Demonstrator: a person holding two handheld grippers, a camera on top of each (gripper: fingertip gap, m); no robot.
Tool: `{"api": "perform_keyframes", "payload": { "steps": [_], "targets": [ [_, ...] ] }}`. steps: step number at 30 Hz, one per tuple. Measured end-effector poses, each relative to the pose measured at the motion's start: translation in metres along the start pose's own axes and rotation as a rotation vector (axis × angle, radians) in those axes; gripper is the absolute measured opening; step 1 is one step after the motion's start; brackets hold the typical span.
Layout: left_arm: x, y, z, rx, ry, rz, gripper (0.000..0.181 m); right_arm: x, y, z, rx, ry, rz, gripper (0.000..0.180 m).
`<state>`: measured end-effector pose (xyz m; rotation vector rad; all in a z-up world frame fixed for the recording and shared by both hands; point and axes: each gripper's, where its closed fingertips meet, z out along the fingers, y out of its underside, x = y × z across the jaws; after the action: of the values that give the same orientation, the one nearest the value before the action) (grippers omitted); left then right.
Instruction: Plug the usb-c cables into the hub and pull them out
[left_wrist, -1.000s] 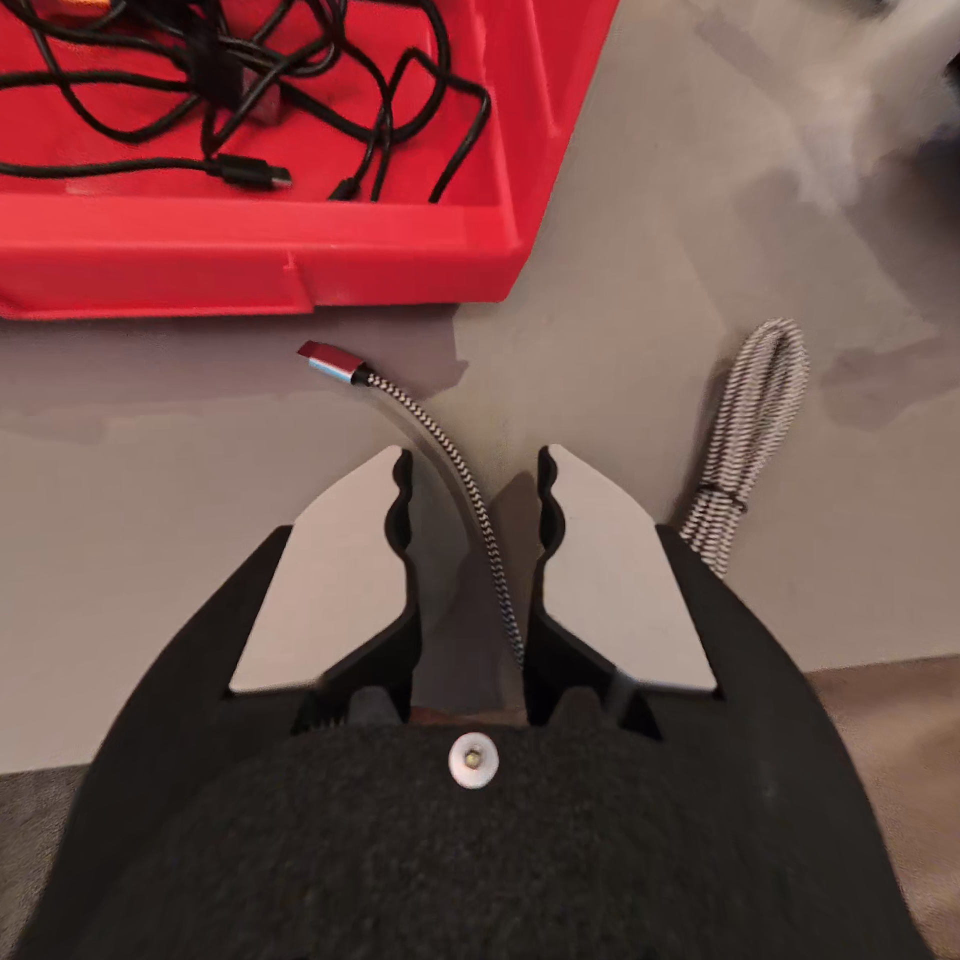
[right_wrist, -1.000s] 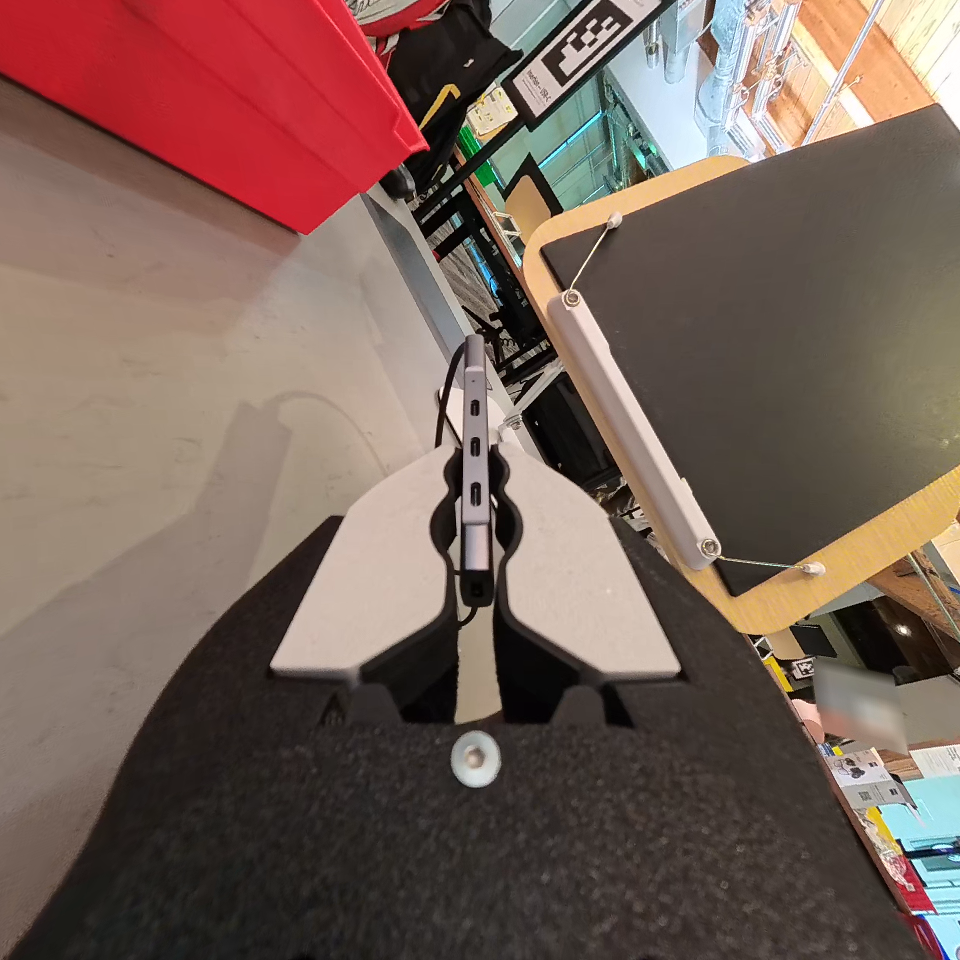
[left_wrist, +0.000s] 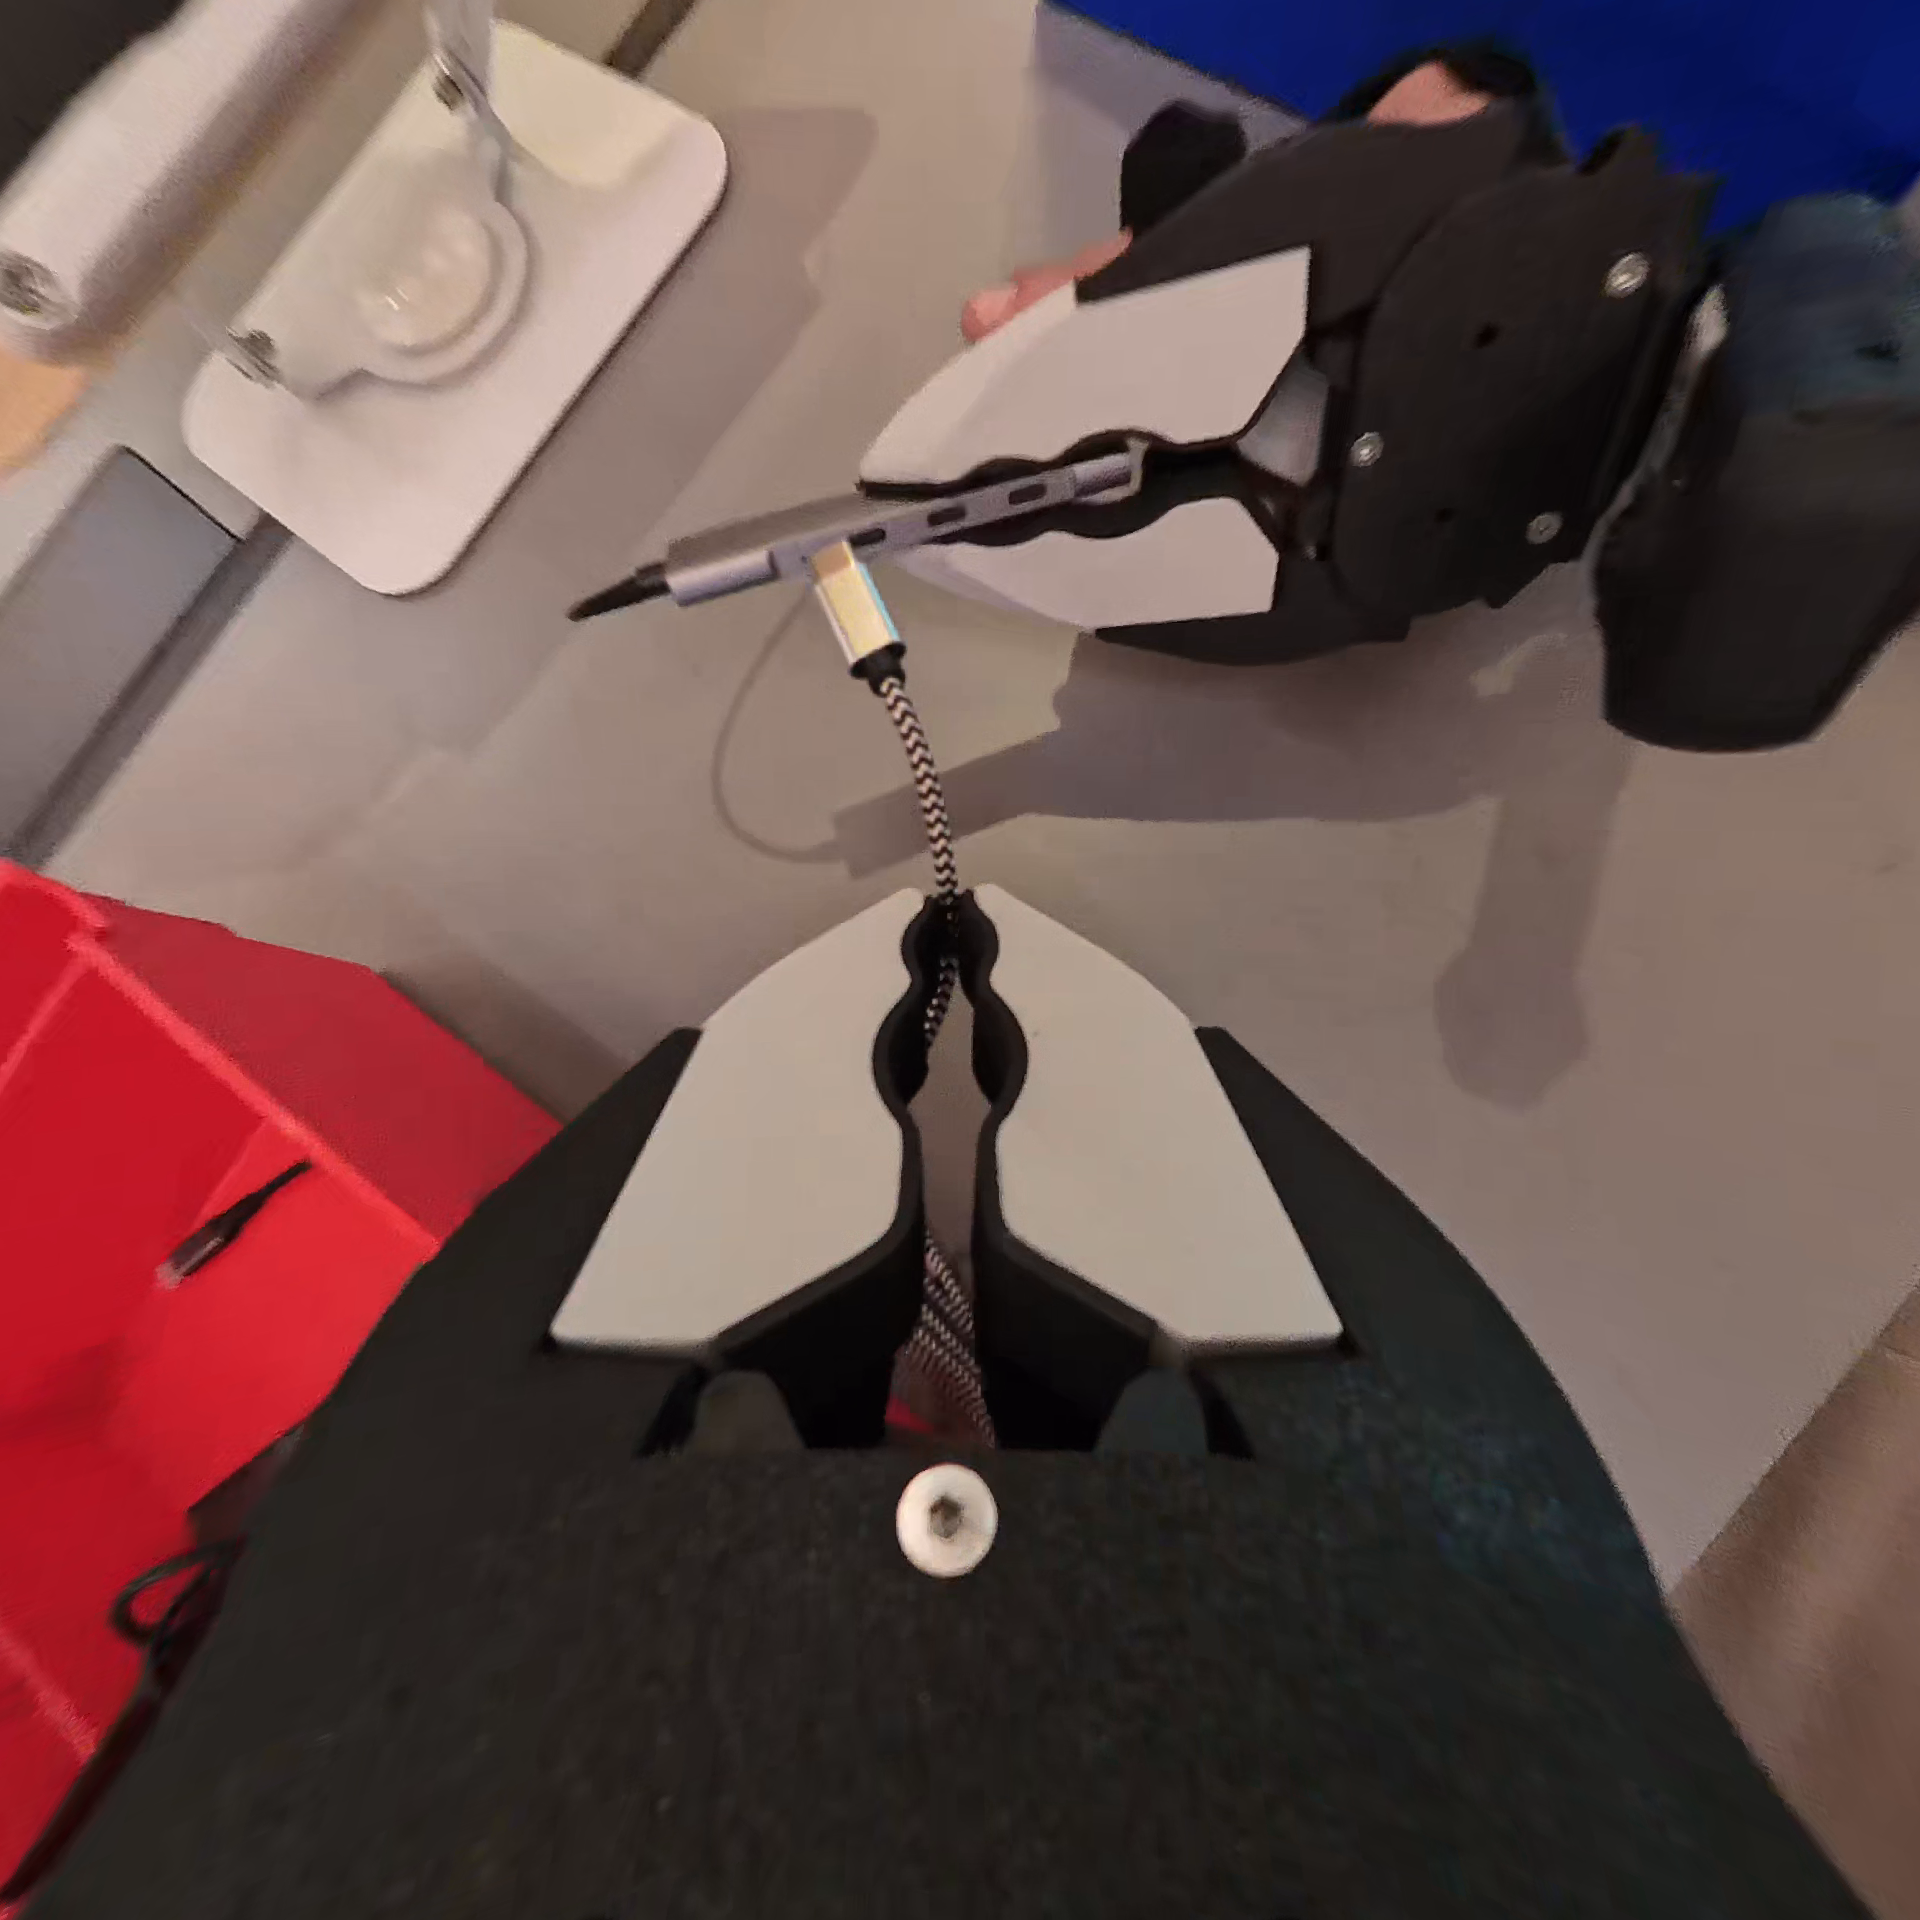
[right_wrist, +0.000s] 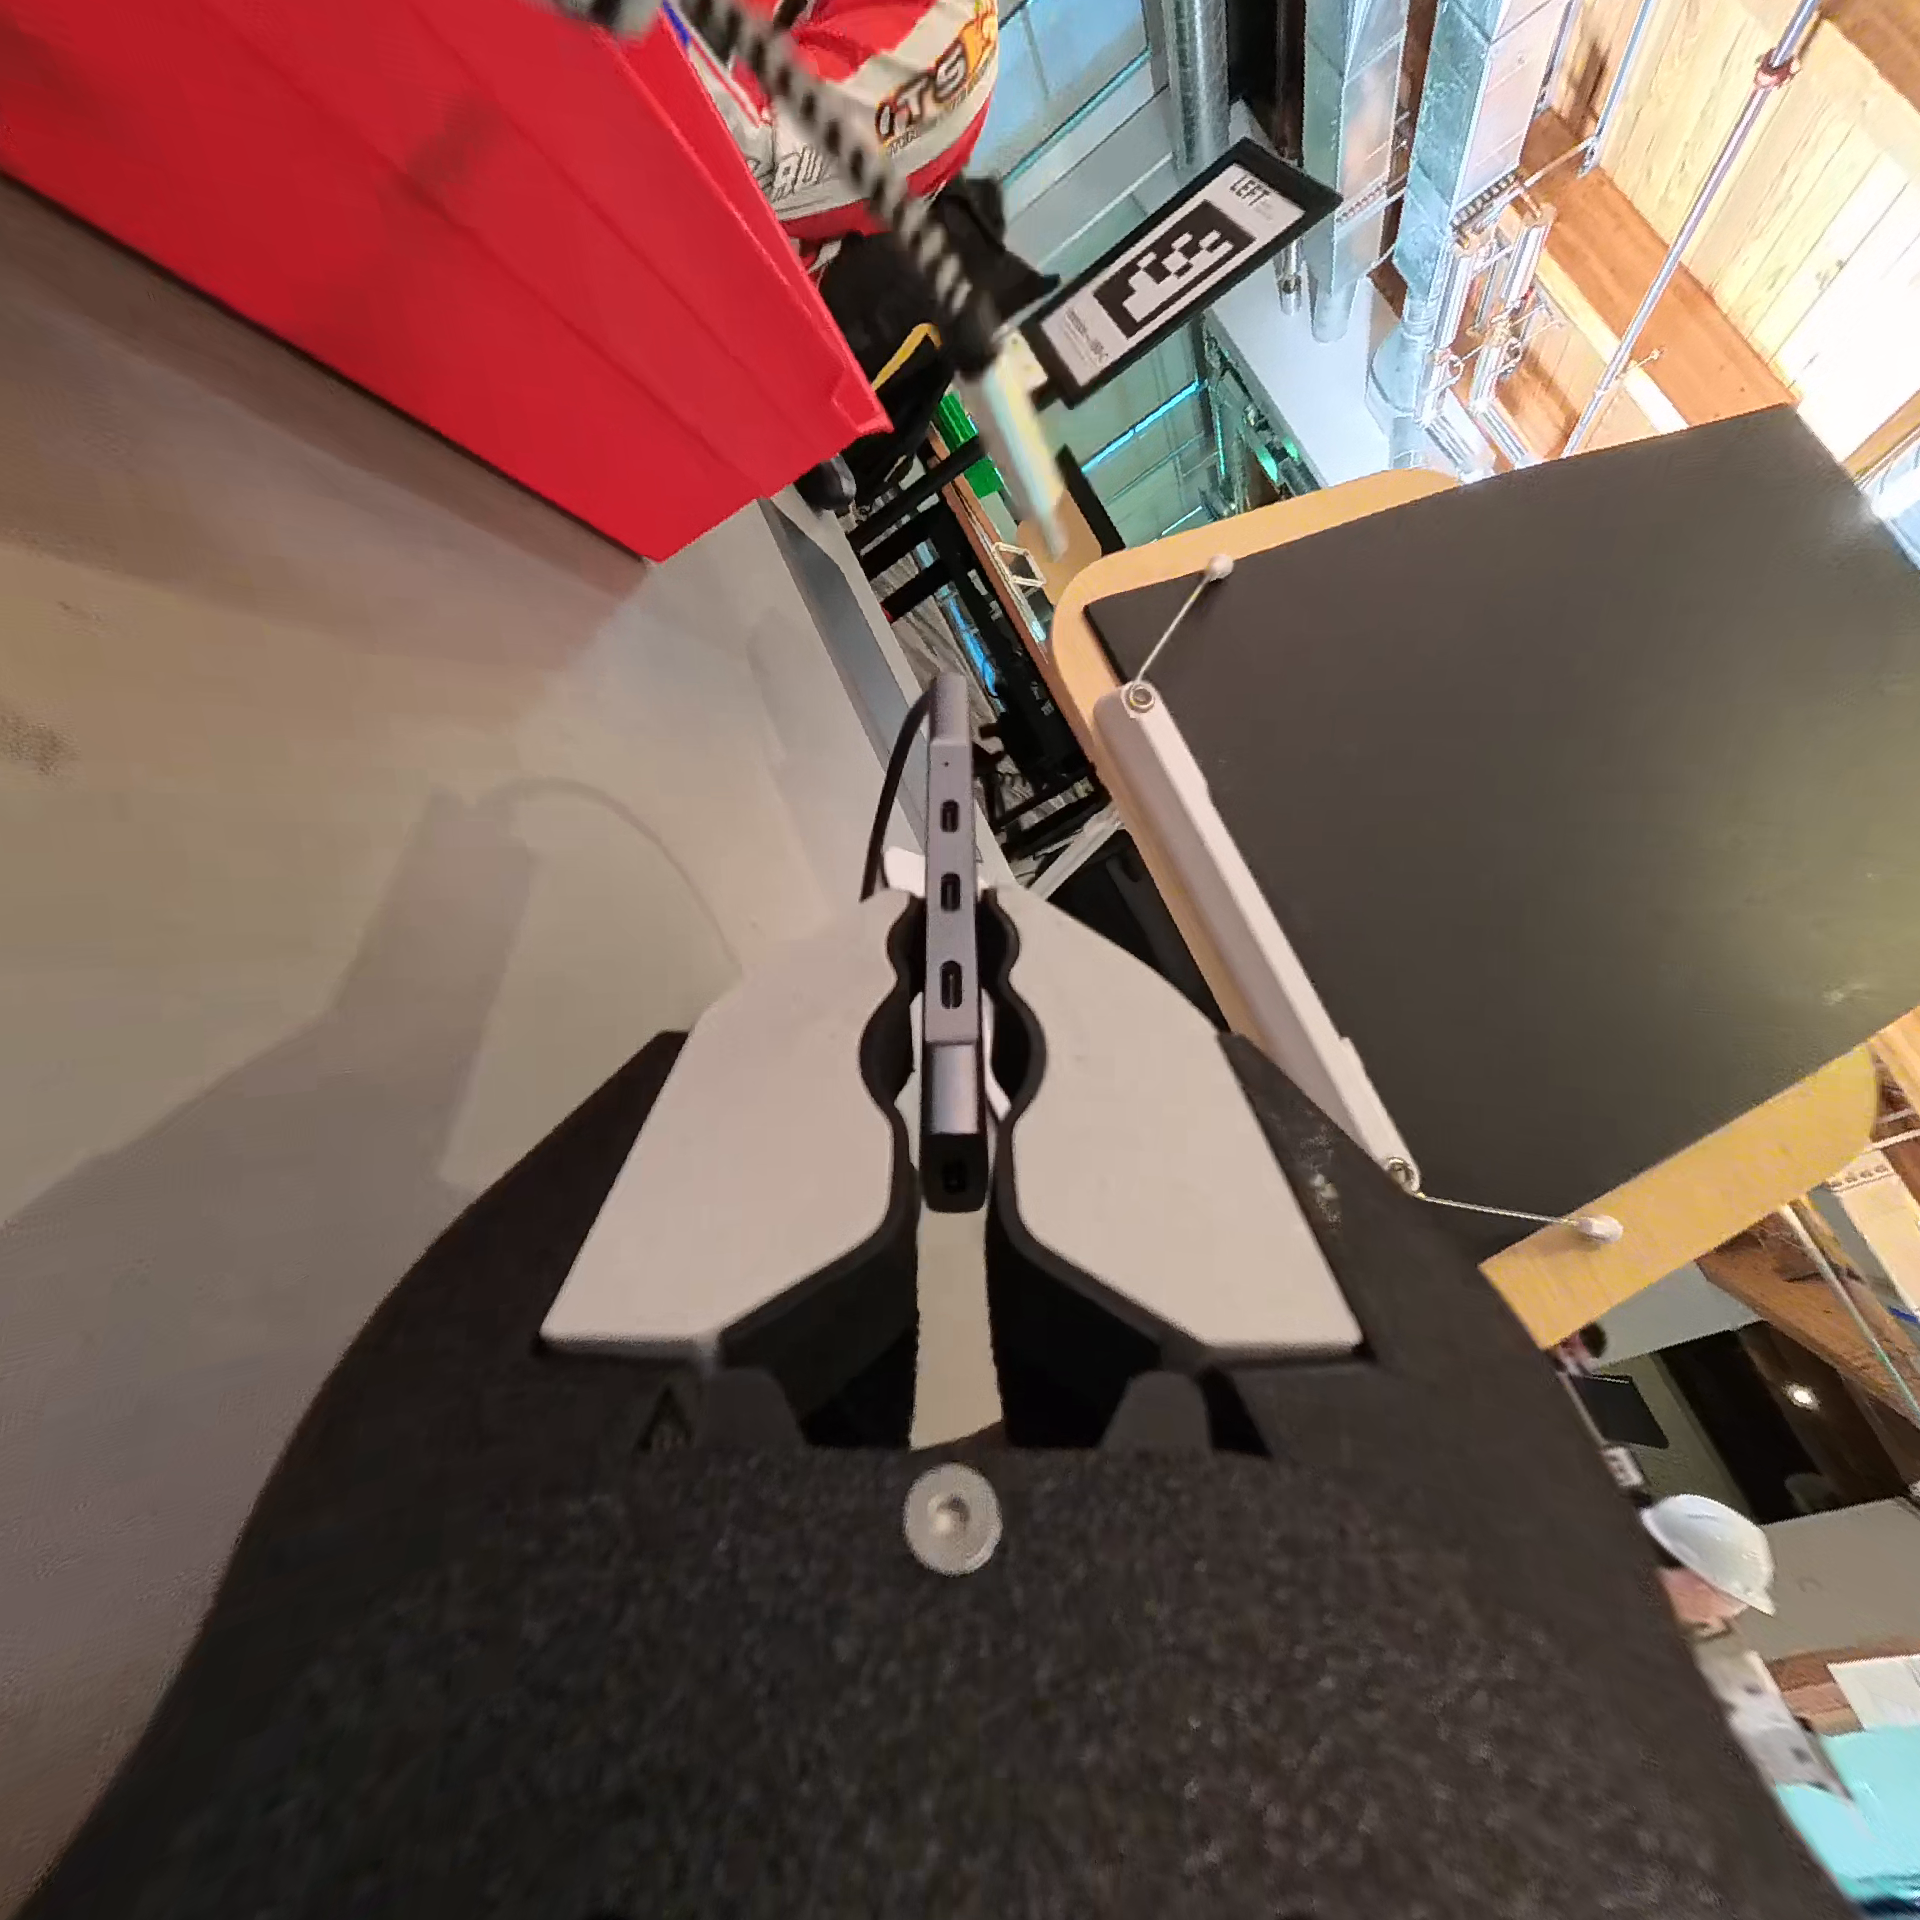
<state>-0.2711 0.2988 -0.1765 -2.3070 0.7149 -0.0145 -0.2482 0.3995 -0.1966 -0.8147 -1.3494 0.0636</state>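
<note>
- Left gripper (left_wrist: 943, 906) with pale grey finger plates on a black body: tips pinched together on a black-and-white braided cable (left_wrist: 920, 774), a little behind its plug.
- Braided cable rising from the tips in a slight curve, ending in a gold-toned metal usb-c plug (left_wrist: 850, 603).
- Plug tip right at the side of a slim grey metal hub (left_wrist: 790, 540), at the port nearest the hub's free end; seated or only touching, cannot tell.
- Right gripper (right_wrist: 951, 920), same pale-and-black build: clamped on the slim grey hub (right_wrist: 953, 935), held edge-on above the grey tabletop (right_wrist: 312, 831).
- Three small oval ports along the hub's edge in the right wrist view, with a thin dark lead curving off its far end.
- Same braided cable (right_wrist: 831, 135) and plug (right_wrist: 1023, 447) blurred at the top of the right wrist view, above the hub.
- Red plastic bin (left_wrist: 156, 1195) at the left of the left wrist view, with a loose black cable end (left_wrist: 223, 1226) inside.
- White rounded-corner stand base (left_wrist: 582, 312) on the tabletop beyond the hub.
- Person's fingers (left_wrist: 1023, 291) showing behind the right gripper (left_wrist: 883, 483).
</note>
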Motion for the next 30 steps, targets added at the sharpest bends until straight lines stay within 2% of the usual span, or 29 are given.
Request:
{"api": "perform_keyframes", "payload": {
  "steps": [4, 8, 21, 30],
  "targets": [
    [0.005, 0.004, 0.018, -0.01, 0.047, -0.016, 0.002, -0.004, 0.0, 0.001, -0.013, 0.005, -0.085, 0.009],
    [0.003, 0.01, 0.022, -0.079, -0.002, 0.054, 0.002, -0.009, -0.003, 0.001, -0.015, 0.004, -0.166, 0.009],
    [-0.001, 0.029, 0.029, -0.134, -0.02, 0.066, 0.002, -0.017, -0.01, 0.0, -0.002, -0.019, -0.185, 0.009],
    [0.002, 0.028, 0.028, -0.124, 0.002, 0.061, 0.002, -0.021, -0.015, 0.0, 0.004, -0.027, -0.203, 0.009]
  ]
}}
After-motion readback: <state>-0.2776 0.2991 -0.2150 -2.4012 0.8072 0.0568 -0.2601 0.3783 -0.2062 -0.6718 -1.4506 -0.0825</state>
